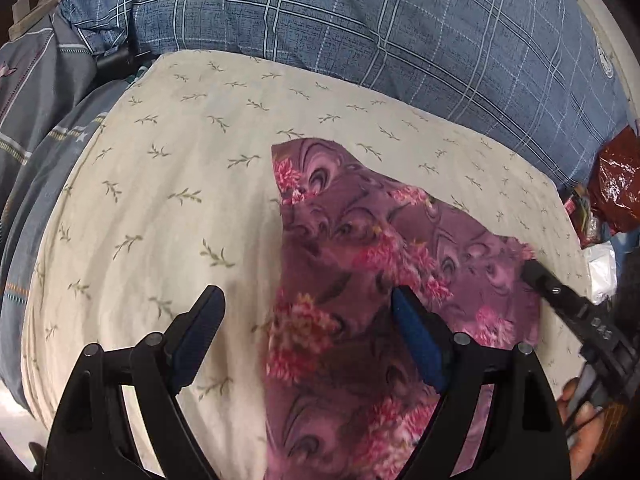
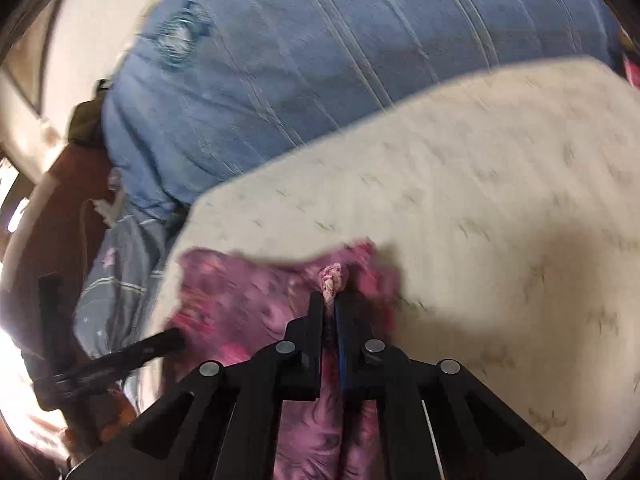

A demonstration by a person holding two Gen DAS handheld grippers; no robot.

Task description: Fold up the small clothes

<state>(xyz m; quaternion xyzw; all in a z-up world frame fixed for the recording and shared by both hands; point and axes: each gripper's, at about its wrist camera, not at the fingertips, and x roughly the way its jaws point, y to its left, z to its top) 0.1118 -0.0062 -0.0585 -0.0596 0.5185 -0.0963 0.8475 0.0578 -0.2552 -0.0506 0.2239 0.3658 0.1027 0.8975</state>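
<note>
My left gripper (image 1: 306, 322) hung spread wide over the purple floral cloth's (image 1: 360, 280) left edge. The right gripper (image 1: 532, 270) touched its right corner.

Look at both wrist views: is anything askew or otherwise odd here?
The purple floral cloth lies crooked and rumpled on the cream pillow, one edge bunched in the shut right claw. The left claw is open over its near edge. Nothing looks torn or spilled.

Soft matt floral cloth (image 1: 360, 280), matt cream sheet (image 1: 160, 200), glossy red plastic bag (image 1: 616, 188)
</note>
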